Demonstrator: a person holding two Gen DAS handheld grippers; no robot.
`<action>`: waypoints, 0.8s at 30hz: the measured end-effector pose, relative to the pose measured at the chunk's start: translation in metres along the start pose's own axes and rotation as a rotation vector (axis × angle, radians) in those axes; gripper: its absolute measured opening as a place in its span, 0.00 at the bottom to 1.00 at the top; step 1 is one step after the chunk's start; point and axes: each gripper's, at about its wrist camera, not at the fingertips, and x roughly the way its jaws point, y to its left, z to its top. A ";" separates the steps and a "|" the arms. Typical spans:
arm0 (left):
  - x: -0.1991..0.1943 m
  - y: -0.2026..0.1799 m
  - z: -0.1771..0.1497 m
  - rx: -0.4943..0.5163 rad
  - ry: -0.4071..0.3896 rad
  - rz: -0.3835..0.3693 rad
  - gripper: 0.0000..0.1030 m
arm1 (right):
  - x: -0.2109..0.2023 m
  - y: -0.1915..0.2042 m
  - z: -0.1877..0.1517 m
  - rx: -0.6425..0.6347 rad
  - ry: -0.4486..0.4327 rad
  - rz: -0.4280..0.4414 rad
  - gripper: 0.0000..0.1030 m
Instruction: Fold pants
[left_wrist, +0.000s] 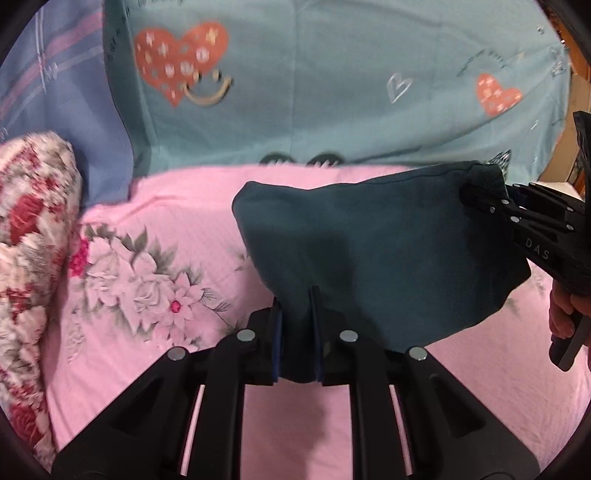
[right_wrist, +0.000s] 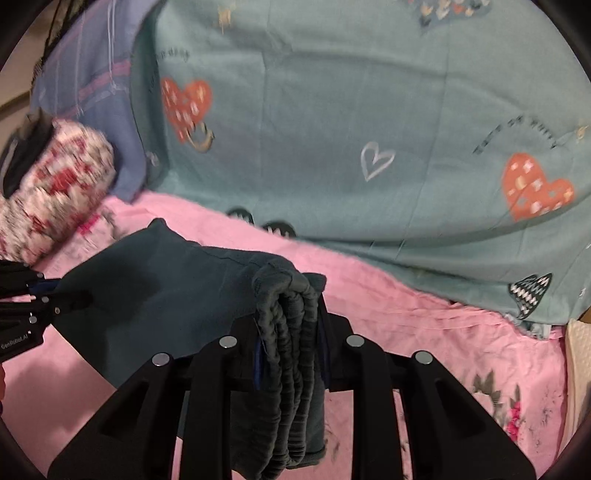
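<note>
The dark teal pants (left_wrist: 376, 251) hang folded in the air above the pink floral bedsheet (left_wrist: 155, 229), stretched between both grippers. My left gripper (left_wrist: 297, 314) is shut on one lower edge of the cloth. My right gripper (right_wrist: 291, 332) is shut on the bunched elastic waistband (right_wrist: 291, 369), whose several gathered layers hang down between the fingers. In the left wrist view the right gripper (left_wrist: 476, 195) bites the far right corner of the pants, with a hand (left_wrist: 565, 314) on its handle. The left gripper (right_wrist: 55, 299) shows at the left edge of the right wrist view, clamped on the pants (right_wrist: 155, 288).
A teal quilt (left_wrist: 332, 92) with red hearts lies across the back of the bed. A red and white floral pillow (left_wrist: 33, 240) sits at the left, with a blue striped sheet (left_wrist: 55, 74) behind it. Pink sheet (right_wrist: 424, 332) stretches below the pants.
</note>
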 end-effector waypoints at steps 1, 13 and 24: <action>0.019 0.005 -0.004 -0.001 0.035 0.001 0.12 | 0.021 0.001 -0.007 0.006 0.038 -0.001 0.22; 0.017 0.072 0.000 -0.178 0.004 -0.016 0.78 | 0.034 -0.029 -0.027 0.114 0.135 -0.019 0.55; 0.120 0.019 0.035 -0.034 0.140 -0.172 0.35 | 0.106 -0.044 -0.048 0.346 0.261 0.152 0.10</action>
